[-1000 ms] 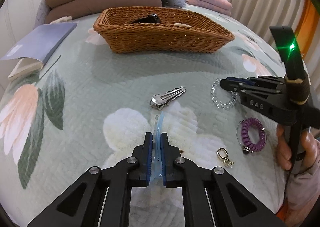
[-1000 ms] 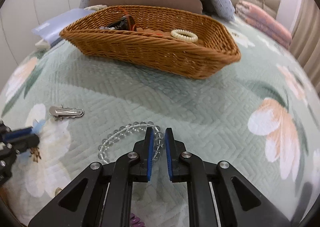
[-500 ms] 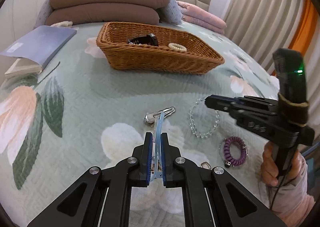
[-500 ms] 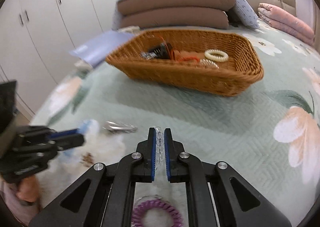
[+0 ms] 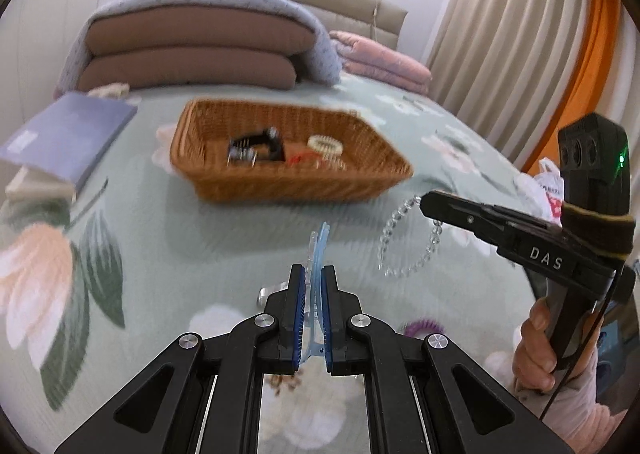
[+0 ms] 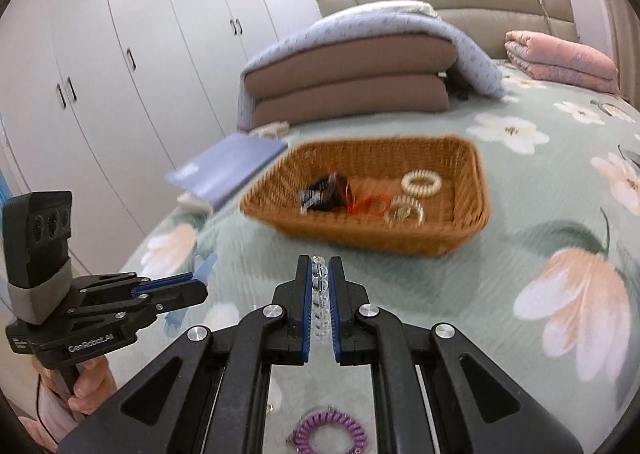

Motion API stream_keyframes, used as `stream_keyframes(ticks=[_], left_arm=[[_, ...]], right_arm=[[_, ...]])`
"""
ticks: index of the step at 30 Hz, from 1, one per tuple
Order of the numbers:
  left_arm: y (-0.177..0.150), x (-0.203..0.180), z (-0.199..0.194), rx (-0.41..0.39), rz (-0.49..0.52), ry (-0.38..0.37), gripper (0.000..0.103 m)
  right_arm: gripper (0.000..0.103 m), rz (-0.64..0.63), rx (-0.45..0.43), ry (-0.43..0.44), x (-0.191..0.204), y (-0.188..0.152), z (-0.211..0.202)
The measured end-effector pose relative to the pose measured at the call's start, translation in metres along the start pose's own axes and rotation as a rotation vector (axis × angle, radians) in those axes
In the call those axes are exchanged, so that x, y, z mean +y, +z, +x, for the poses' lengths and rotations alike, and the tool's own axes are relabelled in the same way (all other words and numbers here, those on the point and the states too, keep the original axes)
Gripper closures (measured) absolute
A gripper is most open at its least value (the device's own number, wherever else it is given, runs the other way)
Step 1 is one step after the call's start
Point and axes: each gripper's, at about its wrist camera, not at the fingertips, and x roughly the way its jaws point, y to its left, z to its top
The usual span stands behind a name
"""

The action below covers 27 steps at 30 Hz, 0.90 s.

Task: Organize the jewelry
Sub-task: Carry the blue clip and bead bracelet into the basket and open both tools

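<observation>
My left gripper (image 5: 313,274) is shut on a light blue hair clip (image 5: 317,250) and holds it above the bed. My right gripper (image 6: 319,266) is shut on a clear bead bracelet (image 6: 319,282), which hangs in a loop from its tip in the left wrist view (image 5: 408,242). The wicker basket (image 5: 288,182) sits ahead on the bedspread and also shows in the right wrist view (image 6: 372,230). It holds a black clip (image 6: 324,194), a red cord (image 6: 370,204), a cream coil tie (image 6: 421,183) and a clear coil (image 6: 404,211).
A purple coil hair tie (image 6: 330,434) lies on the bedspread below my right gripper. A silver clip (image 5: 266,292) peeks out beside my left fingers. A blue book (image 5: 68,138) lies left of the basket. Folded cushions (image 5: 192,54) and a pink quilt (image 6: 560,58) are behind.
Both grippers have risen from the bedspread with their items. The bracelet now hangs free from my right gripper, and the basket sits lower and farther in both views.
</observation>
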Motion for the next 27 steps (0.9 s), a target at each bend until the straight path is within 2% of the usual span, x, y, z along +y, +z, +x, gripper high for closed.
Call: stream_keyframes(ticks=[3,8,11,15,18,21,27], left_arm=[[0.027,-0.006,0.004,-0.02,0.012,-0.005,0.095],[0.078,-0.014,0.024,-0.031,0.025,-0.046,0.095],[0.112,-0.018,0.045,-0.075,0.052,-0.018,0.095],[0.138,-0.011,0.078,-0.099,-0.014,-0.013,0.095],[0.146,-0.006,0.107,-0.089,-0.035,0.057,0.095],[0.143,-0.004,0.137,-0.046,-0.02,0.064,0.095],[0.134,0.002,0.159,-0.003,-0.016,0.056,0.095]], right_arm=[[0.093,0.034,-0.032,-0.014,-0.009,0.023,-0.005],[0.093,0.079,-0.076,-0.092,-0.027,0.064,0.0],[0.093,0.083,-0.079,-0.151,-0.04,0.089,0.018],[0.093,0.125,-0.053,-0.143,-0.057,0.105,0.05],[0.093,0.155,-0.005,-0.16,-0.07,0.107,0.081],[0.093,0.163,0.024,-0.185,-0.08,0.103,0.104],[0.093,0.198,0.07,-0.194,-0.103,0.087,0.128]])
